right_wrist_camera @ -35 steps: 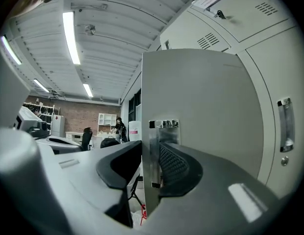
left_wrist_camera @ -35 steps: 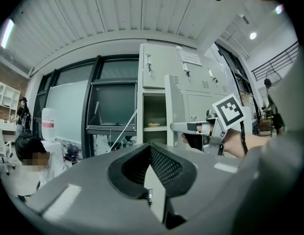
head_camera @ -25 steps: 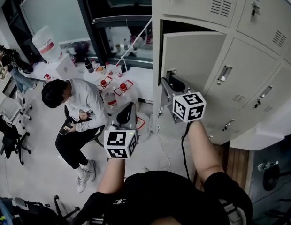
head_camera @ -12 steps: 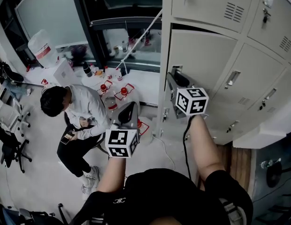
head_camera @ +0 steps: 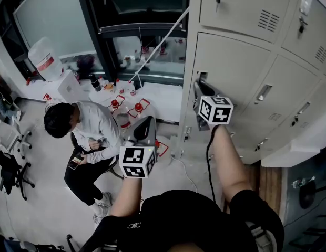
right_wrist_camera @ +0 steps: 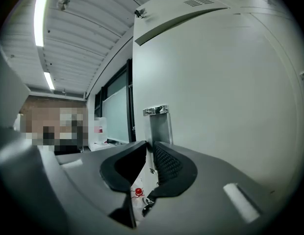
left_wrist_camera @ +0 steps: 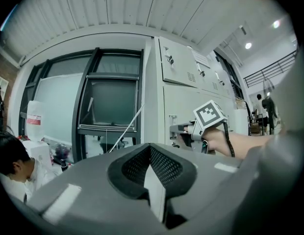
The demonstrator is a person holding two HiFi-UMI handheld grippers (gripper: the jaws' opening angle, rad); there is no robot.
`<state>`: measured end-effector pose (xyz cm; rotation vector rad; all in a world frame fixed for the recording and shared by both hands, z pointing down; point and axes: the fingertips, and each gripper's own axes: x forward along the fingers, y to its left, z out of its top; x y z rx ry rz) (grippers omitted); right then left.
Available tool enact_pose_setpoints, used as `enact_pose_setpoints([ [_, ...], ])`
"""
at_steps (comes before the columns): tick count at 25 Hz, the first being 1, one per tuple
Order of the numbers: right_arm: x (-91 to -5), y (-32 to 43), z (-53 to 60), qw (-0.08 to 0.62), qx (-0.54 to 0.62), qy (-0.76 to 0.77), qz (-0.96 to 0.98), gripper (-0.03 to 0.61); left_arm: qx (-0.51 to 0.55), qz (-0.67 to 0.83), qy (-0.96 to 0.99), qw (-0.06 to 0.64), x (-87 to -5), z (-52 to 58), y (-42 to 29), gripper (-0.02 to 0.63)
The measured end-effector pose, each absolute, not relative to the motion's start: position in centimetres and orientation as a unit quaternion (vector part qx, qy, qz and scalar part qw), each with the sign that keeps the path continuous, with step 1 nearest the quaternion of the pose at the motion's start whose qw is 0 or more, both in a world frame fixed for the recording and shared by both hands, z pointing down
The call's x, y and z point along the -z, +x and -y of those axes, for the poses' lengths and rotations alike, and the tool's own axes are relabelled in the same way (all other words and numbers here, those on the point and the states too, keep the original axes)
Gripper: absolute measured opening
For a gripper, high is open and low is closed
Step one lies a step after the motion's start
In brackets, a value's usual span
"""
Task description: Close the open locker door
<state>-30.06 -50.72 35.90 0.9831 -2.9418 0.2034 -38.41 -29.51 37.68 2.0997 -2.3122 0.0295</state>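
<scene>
Grey-padded and nearly pinched together, the right hand-held gripper (right_wrist_camera: 151, 145) has just been closing its jaws. Only a thin slit shows between them and nothing is clamped in it. Its tips sit at the latch edge of the locker door (head_camera: 234, 70). The left hand-held gripper (left_wrist_camera: 151, 153) hangs clenched and empty, well apart from the lockers (head_camera: 289, 46). The door looks all but flush with its neighbours, so the swing seems done. What is left, I judge, is a last press to seat the latch.
</scene>
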Motion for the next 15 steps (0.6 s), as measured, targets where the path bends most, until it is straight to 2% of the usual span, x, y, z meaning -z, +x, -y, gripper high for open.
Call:
enact_pose_setpoints([
  [15,-35.7,-30.8,52.2,0.019,-0.019,0.375,0.927,0.058,-0.004,0.738,0.674,0.013,-38.0,29.3,-40.0,0.000],
])
